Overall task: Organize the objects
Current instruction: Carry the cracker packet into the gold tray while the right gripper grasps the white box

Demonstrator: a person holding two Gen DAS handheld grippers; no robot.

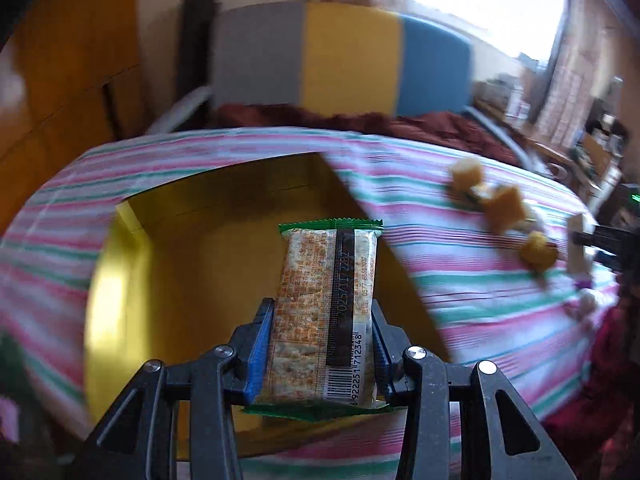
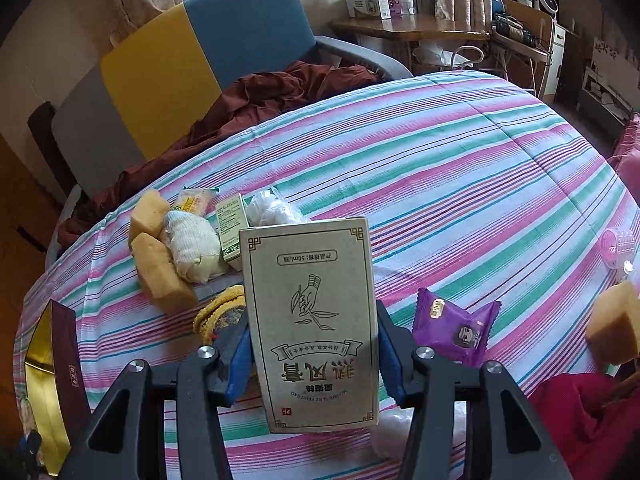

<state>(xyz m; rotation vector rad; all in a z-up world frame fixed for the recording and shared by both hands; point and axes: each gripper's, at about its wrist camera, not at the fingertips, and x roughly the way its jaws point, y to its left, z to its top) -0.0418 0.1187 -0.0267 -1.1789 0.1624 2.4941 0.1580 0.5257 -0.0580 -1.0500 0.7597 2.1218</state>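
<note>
My left gripper (image 1: 322, 312) is shut on a clear snack bar packet with green ends (image 1: 326, 304) and holds it over an open box with a gold inside (image 1: 168, 264). The view is blurred by motion. My right gripper (image 2: 314, 320) is shut on a beige carton with a hand-and-leaf drawing (image 2: 310, 320), held upright above the striped bedspread (image 2: 460, 184). The gold box also shows in the right wrist view (image 2: 44, 380) at the far left edge.
A pile lies left of the carton: yellow sponges (image 2: 160, 272), a white cloth roll (image 2: 192, 248), a small green box (image 2: 232, 228). A purple snack packet (image 2: 454, 328) and a pink hair roller (image 2: 618, 246) lie to the right. A chair (image 2: 200, 52) with a maroon cloth stands behind the bed.
</note>
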